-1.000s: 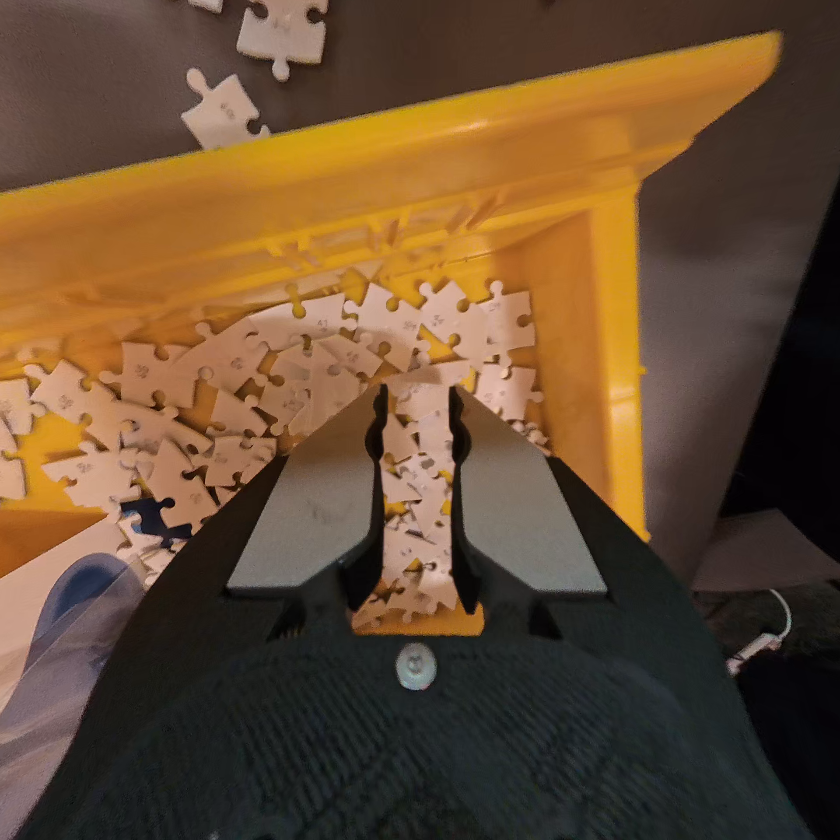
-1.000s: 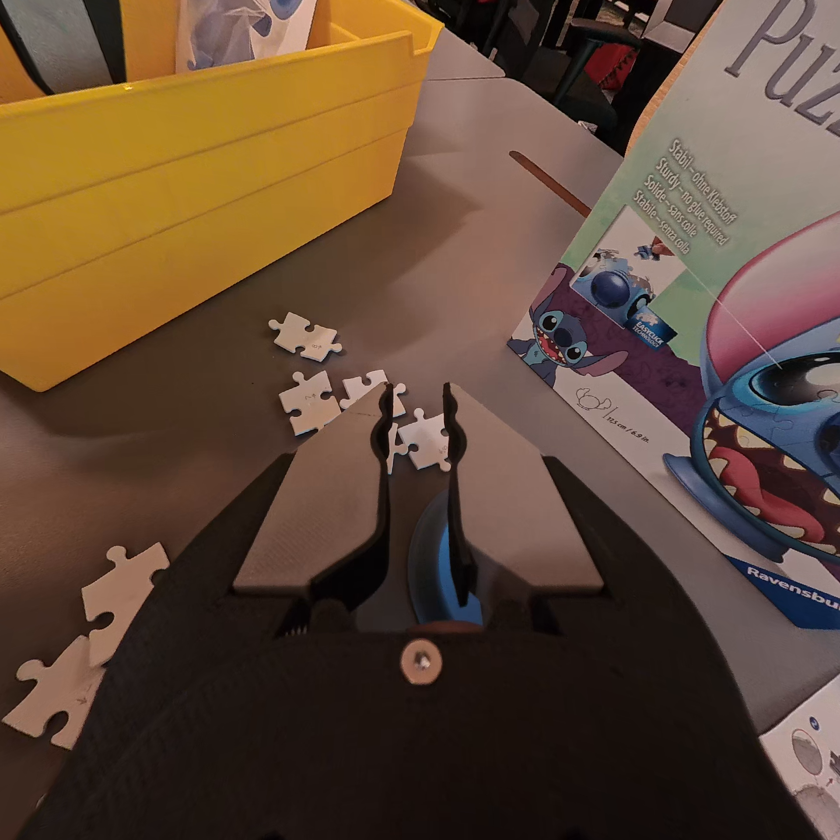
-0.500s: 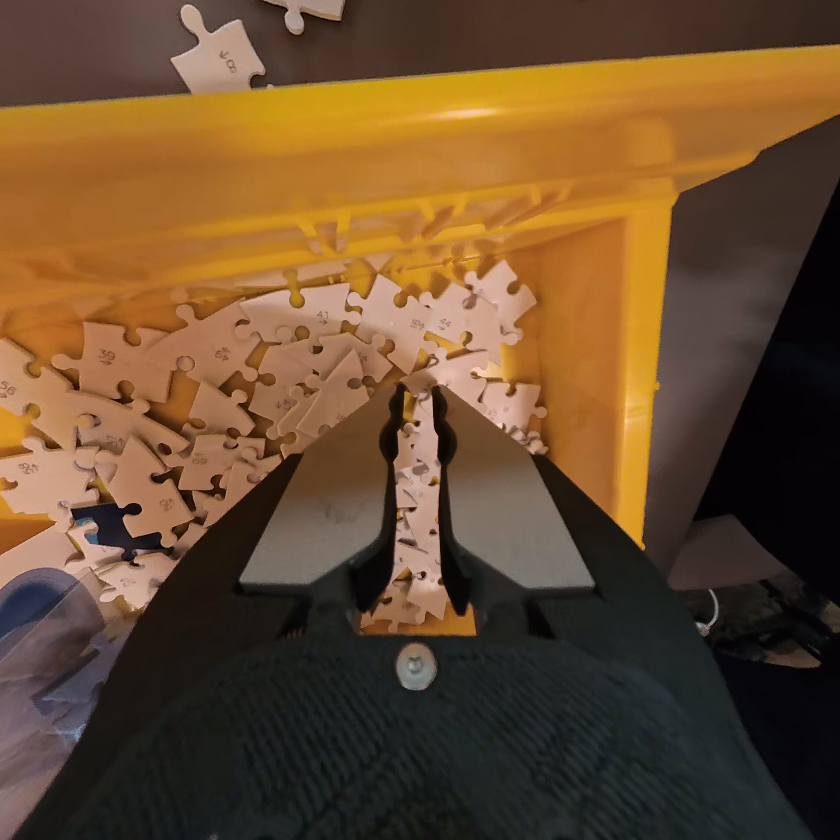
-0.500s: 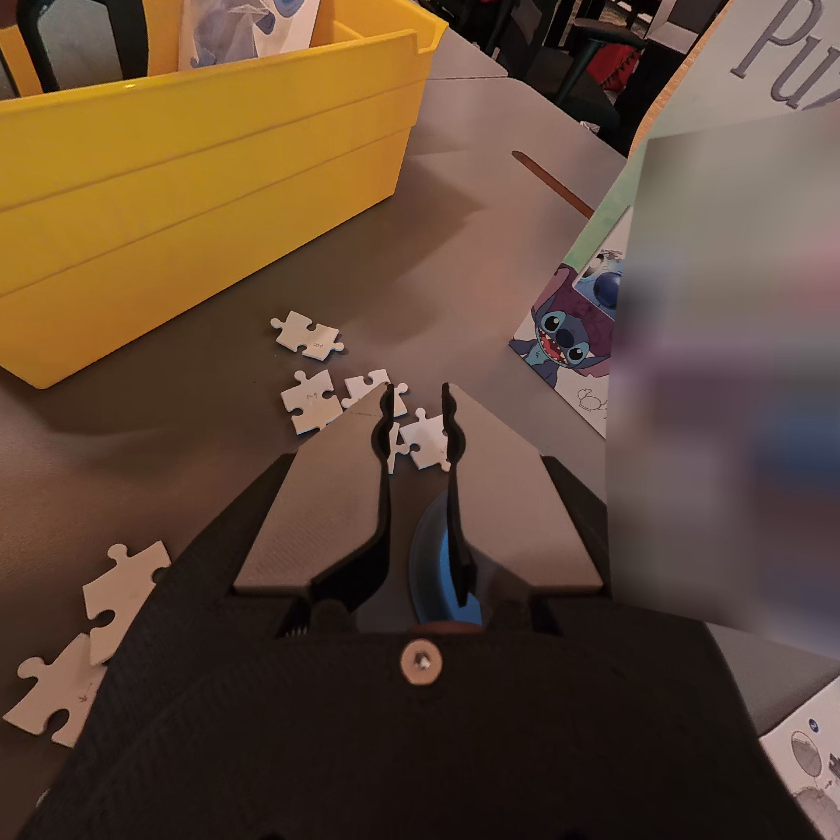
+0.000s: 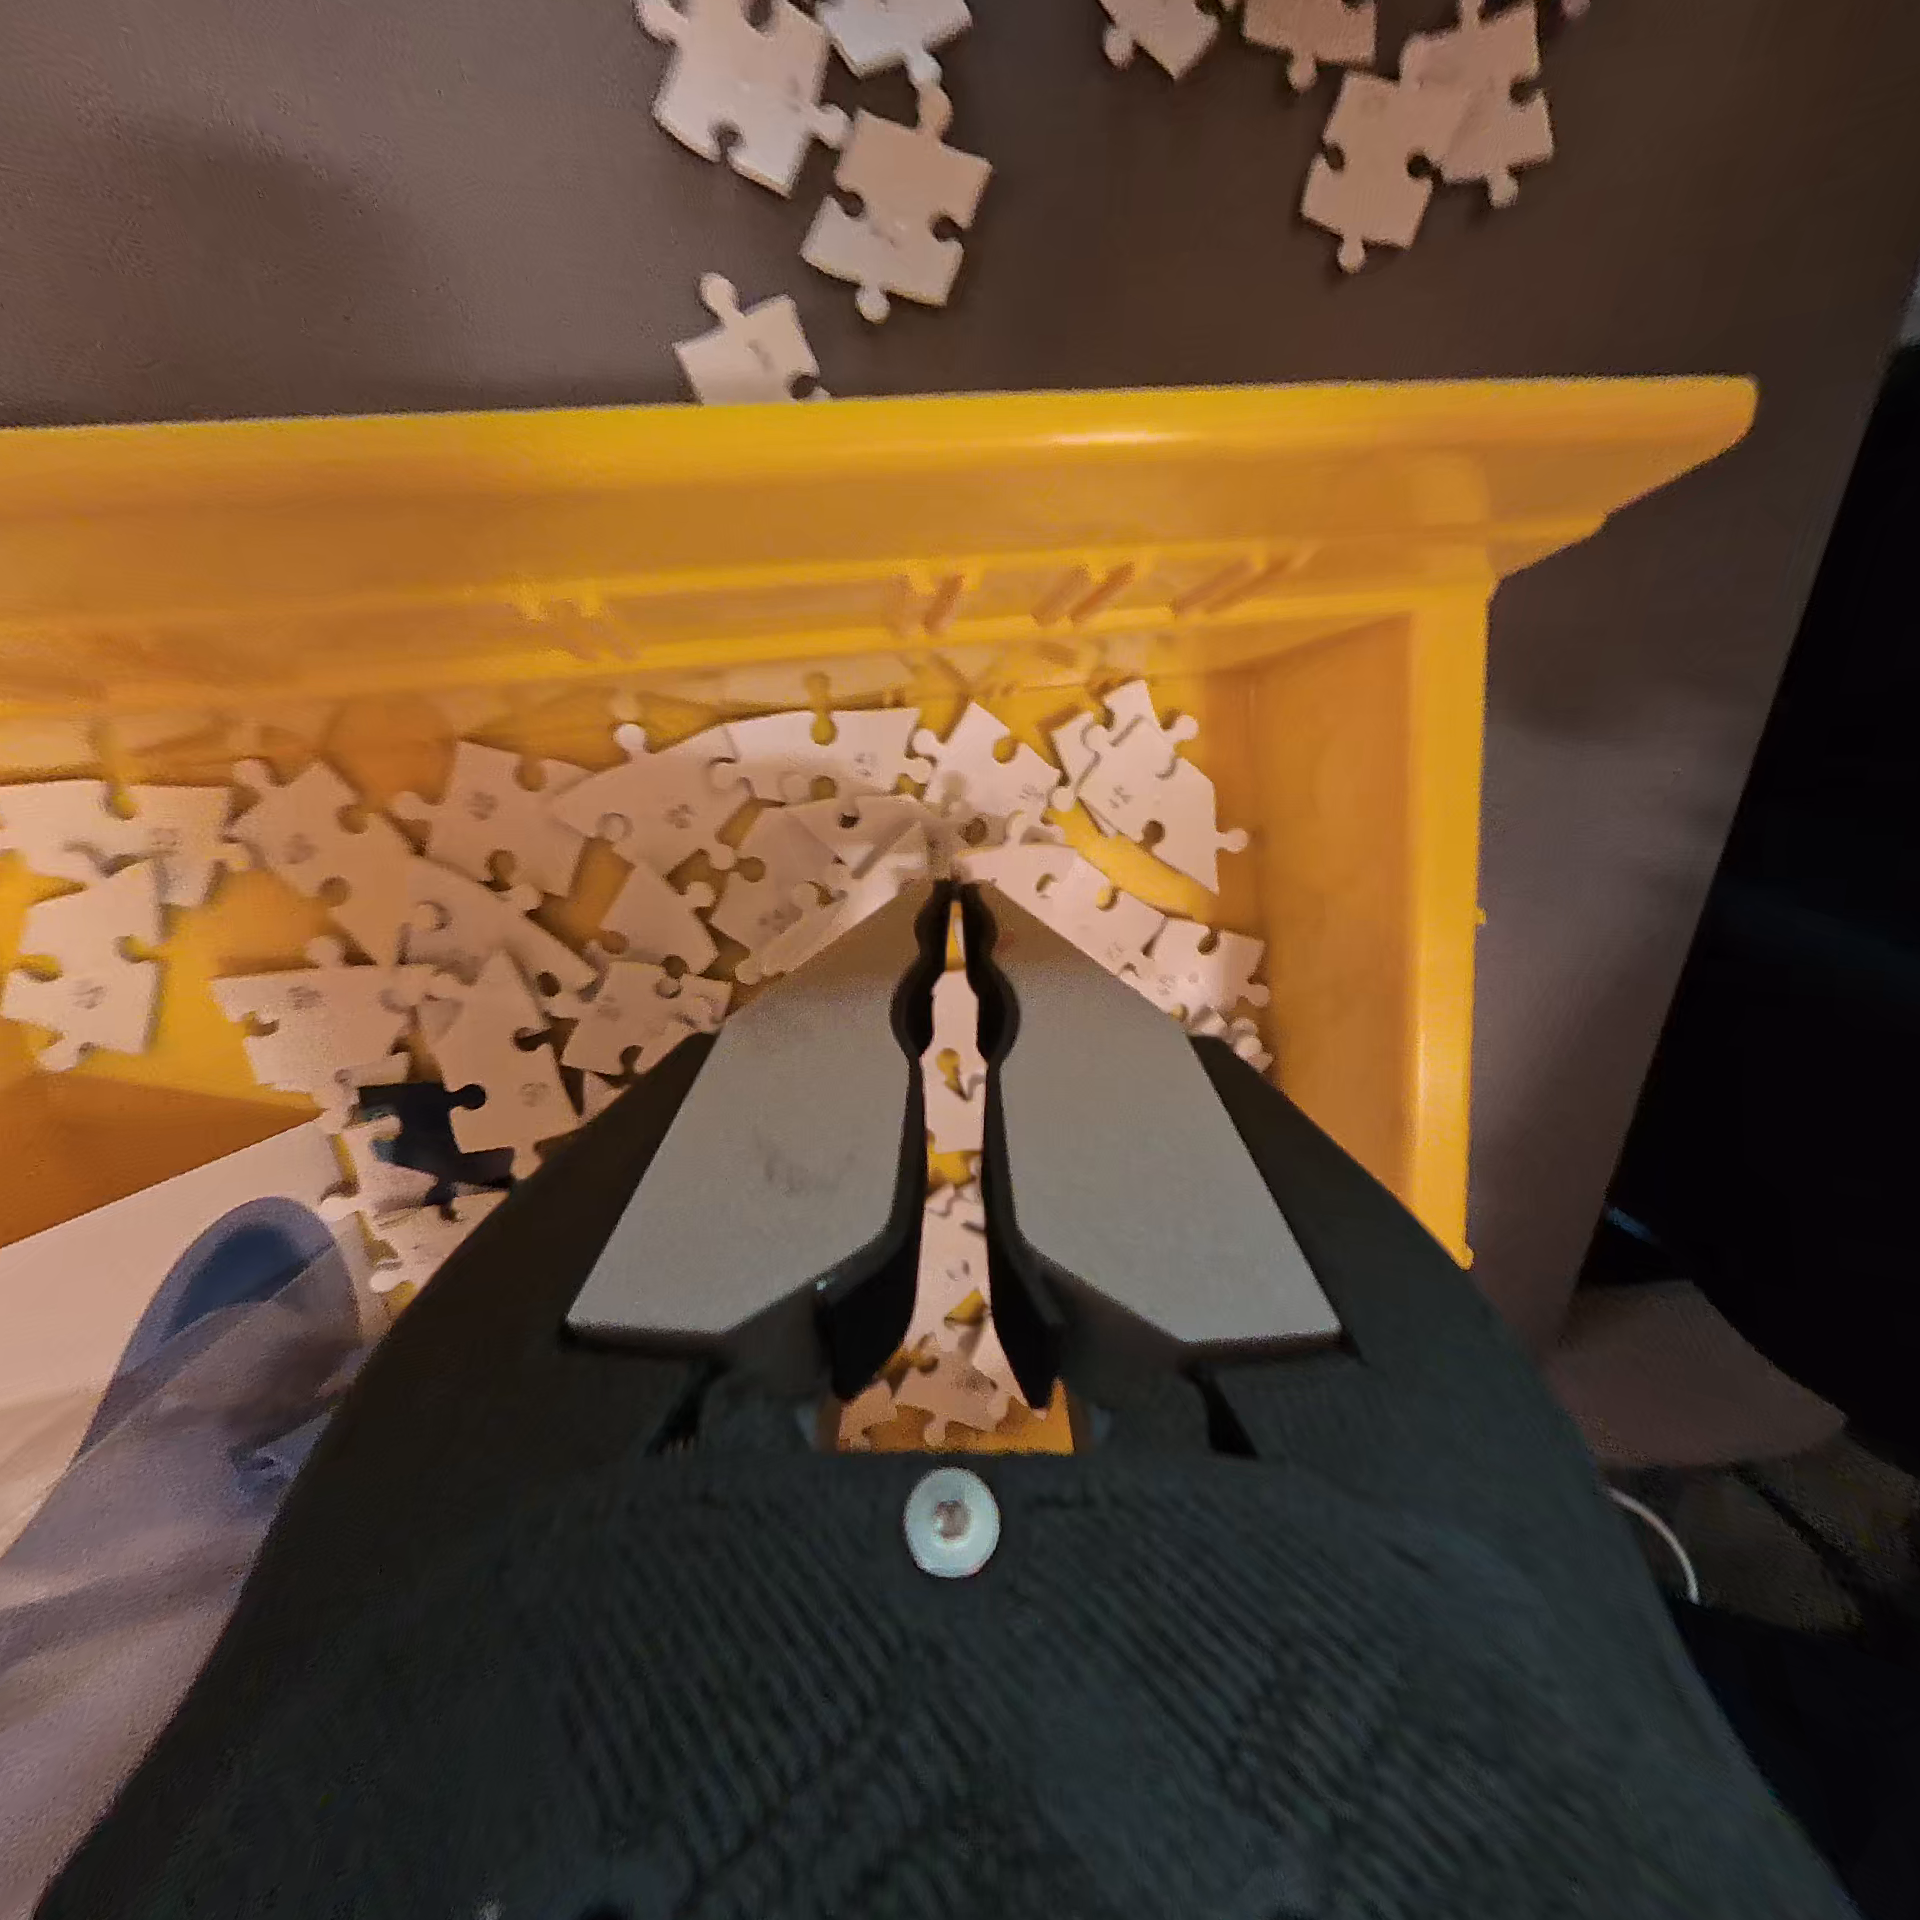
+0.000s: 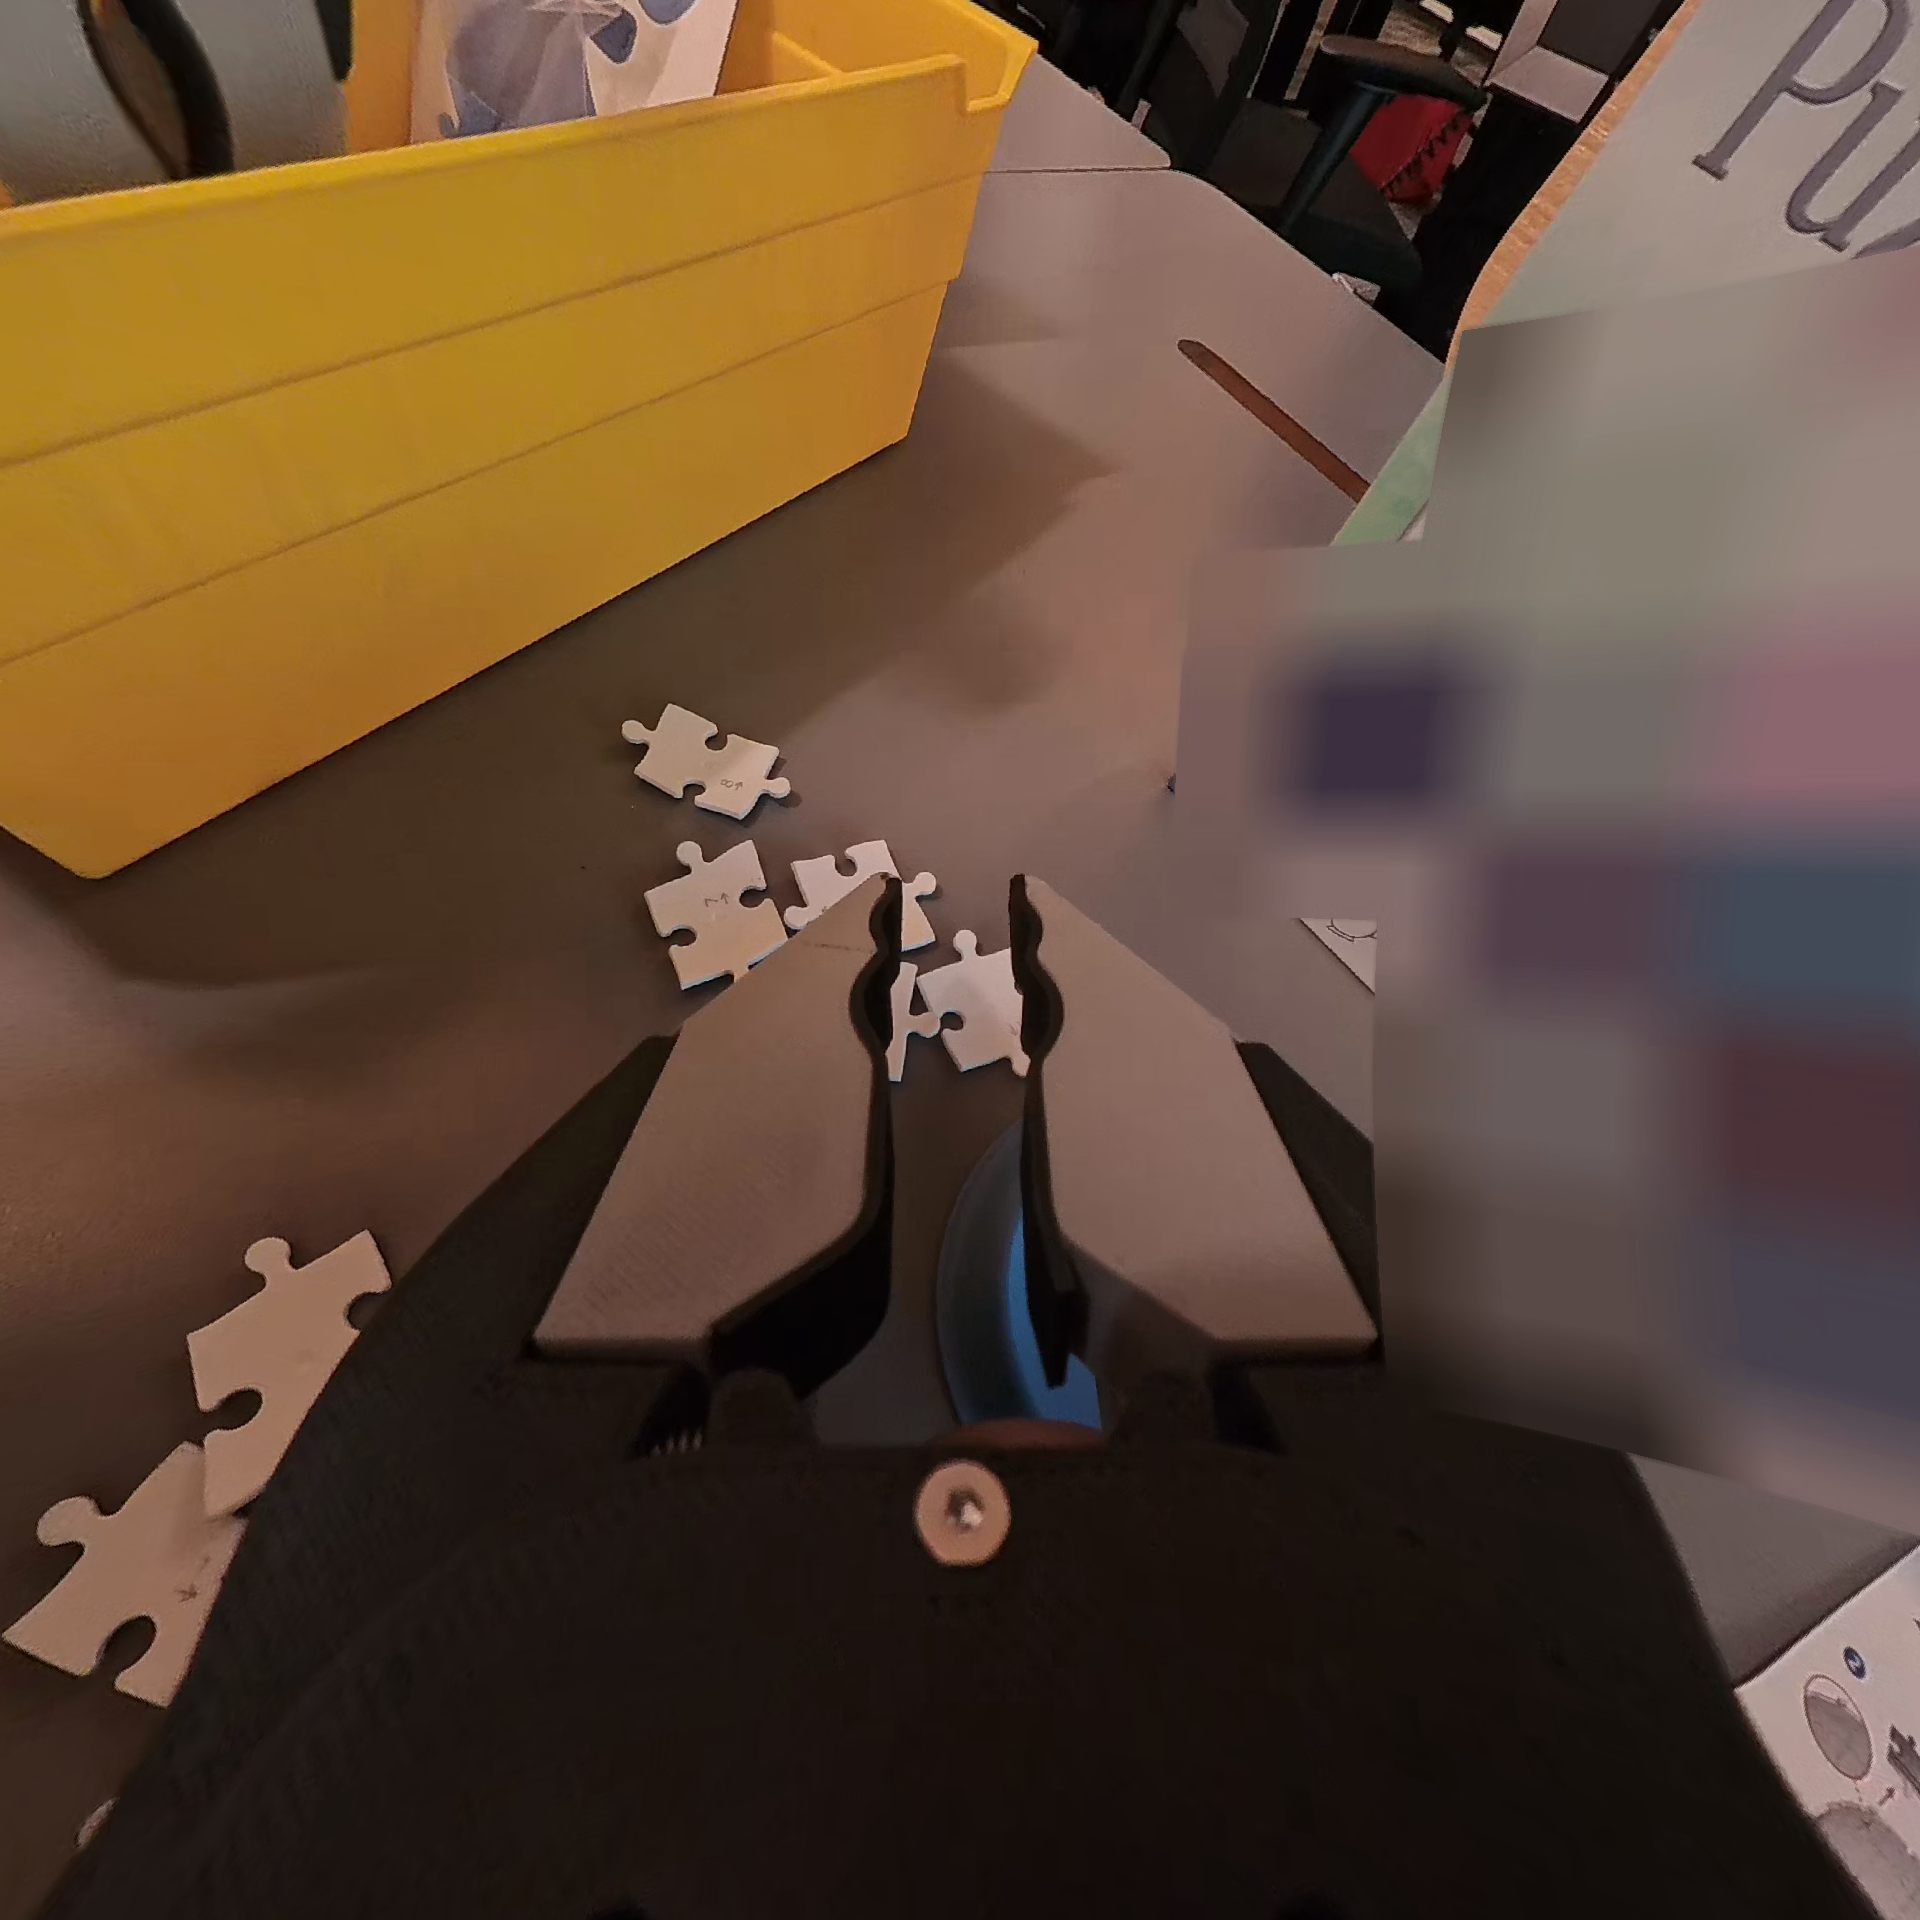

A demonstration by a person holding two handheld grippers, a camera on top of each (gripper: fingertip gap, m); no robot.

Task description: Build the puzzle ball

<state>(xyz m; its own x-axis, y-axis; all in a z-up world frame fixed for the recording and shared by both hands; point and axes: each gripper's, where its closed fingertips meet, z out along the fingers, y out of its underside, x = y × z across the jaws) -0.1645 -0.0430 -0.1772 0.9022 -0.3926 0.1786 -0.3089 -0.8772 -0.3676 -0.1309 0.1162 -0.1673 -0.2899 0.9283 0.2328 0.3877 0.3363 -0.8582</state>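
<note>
My left gripper [image 5: 948, 896] is down inside the yellow bin [image 5: 935, 468], near its right end, over a heap of white puzzle pieces [image 5: 520, 831]. Its tips are pinched on a thin white puzzle piece [image 5: 940, 847] that stands edge-on. My right gripper [image 6: 951, 894] is open and empty, low over the grey table [image 6: 1039, 571]. Several loose white pieces [image 6: 717, 914] lie just ahead of it and between its fingers. A blue curved part [image 6: 987, 1299] lies under its right finger.
The yellow bin [image 6: 468, 416] stands at the back left of the right wrist view. The tall puzzle box [image 6: 1766, 156] stands close on the right. More loose pieces [image 5: 894, 208] lie beyond the bin. A plastic bag with a sheet [image 5: 156, 1351] is in the bin's left part. My right fingertips sit around 15 centimetres from my left ones.
My left gripper has closed from open to pinched on a piece and risen a little, and pieces in the bin have shifted. My right gripper has not moved.
</note>
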